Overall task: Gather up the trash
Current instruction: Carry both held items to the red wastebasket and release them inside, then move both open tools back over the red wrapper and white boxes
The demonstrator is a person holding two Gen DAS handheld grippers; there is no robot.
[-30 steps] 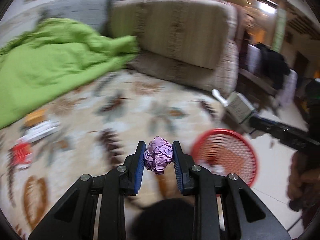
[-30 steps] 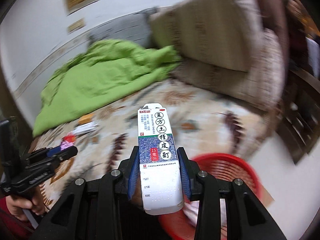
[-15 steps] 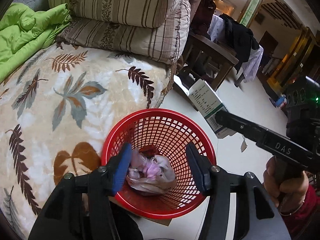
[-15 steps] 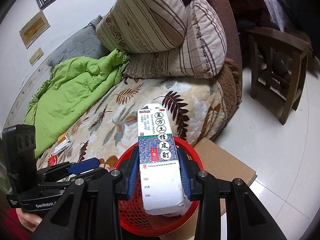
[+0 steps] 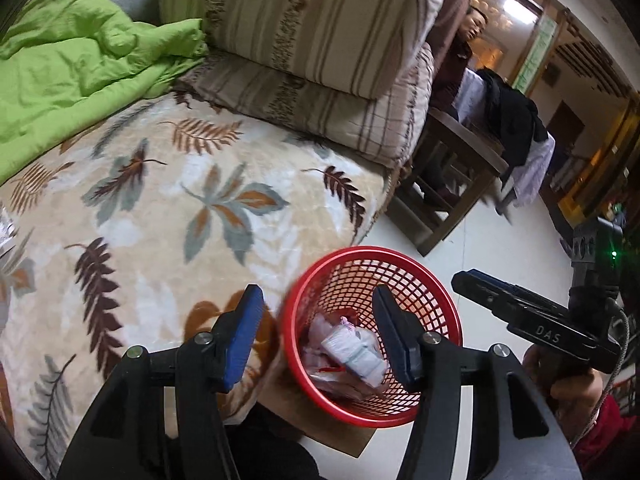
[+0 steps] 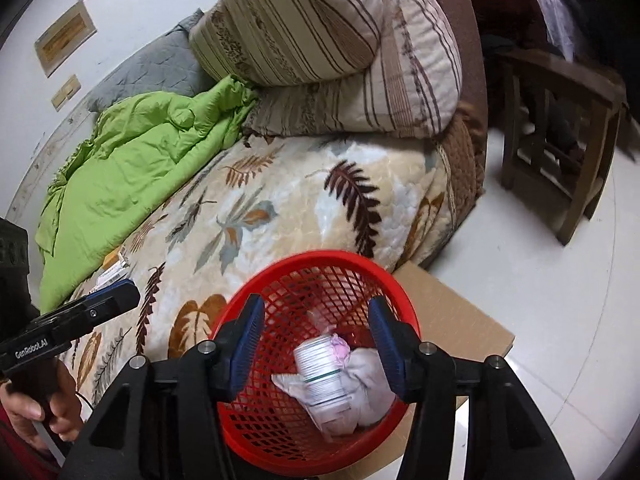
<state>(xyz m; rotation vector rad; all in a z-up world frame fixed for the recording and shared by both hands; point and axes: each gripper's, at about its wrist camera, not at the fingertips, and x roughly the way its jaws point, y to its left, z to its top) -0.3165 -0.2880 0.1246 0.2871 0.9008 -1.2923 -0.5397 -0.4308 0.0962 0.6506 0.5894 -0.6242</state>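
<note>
A red mesh basket (image 5: 436, 280) (image 6: 280, 276) stands on cardboard on the floor beside the bed. Inside lie the white medicine carton (image 6: 324, 380) (image 5: 352, 350), a pink crumpled ball (image 6: 339, 343) and white wrappers (image 6: 368, 376). My left gripper (image 5: 318, 340) is open and empty, over the basket's left rim. My right gripper (image 6: 316, 344) is open and empty, directly above the basket. The right gripper also shows at the right of the left wrist view (image 5: 532, 320), and the left gripper shows at the left of the right wrist view (image 6: 80, 320).
The bed carries a leaf-print blanket (image 5: 168, 208) (image 6: 280, 208), a green quilt (image 5: 72, 68) (image 6: 128, 168) and striped pillows (image 5: 312, 40). More litter (image 6: 114, 270) lies on the blanket near the quilt. A wooden chair (image 6: 560, 128) and a seated person (image 5: 460, 52) are on the right.
My right gripper opened and dropped the carton into the basket. My left gripper, open since half a second ago, shifted left off the basket's centre. A second ago it held the pink ball.
</note>
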